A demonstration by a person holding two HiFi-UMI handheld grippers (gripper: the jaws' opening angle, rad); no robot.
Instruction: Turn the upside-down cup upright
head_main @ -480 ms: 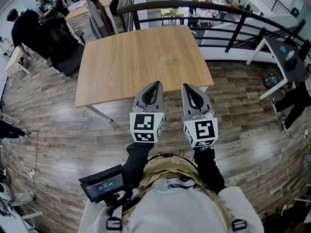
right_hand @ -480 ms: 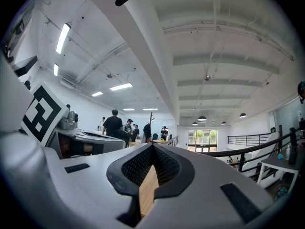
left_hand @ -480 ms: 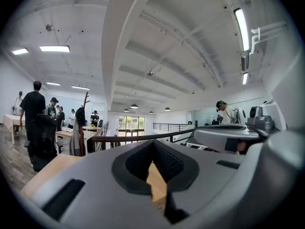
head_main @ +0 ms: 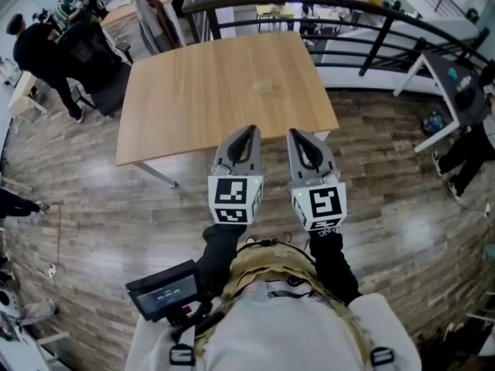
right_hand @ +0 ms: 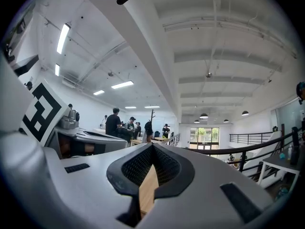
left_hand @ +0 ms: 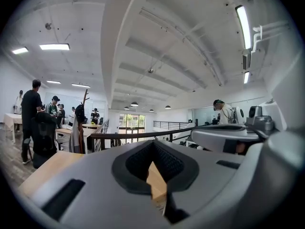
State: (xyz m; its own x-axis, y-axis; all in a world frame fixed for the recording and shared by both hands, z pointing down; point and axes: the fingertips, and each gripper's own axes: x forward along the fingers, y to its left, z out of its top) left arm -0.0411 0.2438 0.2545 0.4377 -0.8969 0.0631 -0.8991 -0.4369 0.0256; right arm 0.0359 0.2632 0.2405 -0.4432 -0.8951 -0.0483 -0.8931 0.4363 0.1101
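Note:
A small pale see-through cup (head_main: pixel 267 89) stands on the light wooden table (head_main: pixel 193 99), right of its middle; it is too faint to tell which way up it is. Both grippers are held level side by side over the floor, short of the table's near edge. The left gripper (head_main: pixel 249 133) is shut with nothing in it, and its tips meet in the left gripper view (left_hand: pixel 152 143). The right gripper (head_main: pixel 297 136) is shut and empty too, jaws closed together in the right gripper view (right_hand: pixel 151 147). The cup lies well ahead of both.
A black railing (head_main: pixel 371 18) runs behind and to the right of the table. Several people (head_main: pixel 46 45) sit and stand at desks at the far left. A white desk (head_main: pixel 452 79) stands at the right. Wood plank floor (head_main: pixel 93 207) surrounds the table.
The head view has shifted a little, so the table sits slightly higher in the picture. Both grippers keep the same pose and stay shut.

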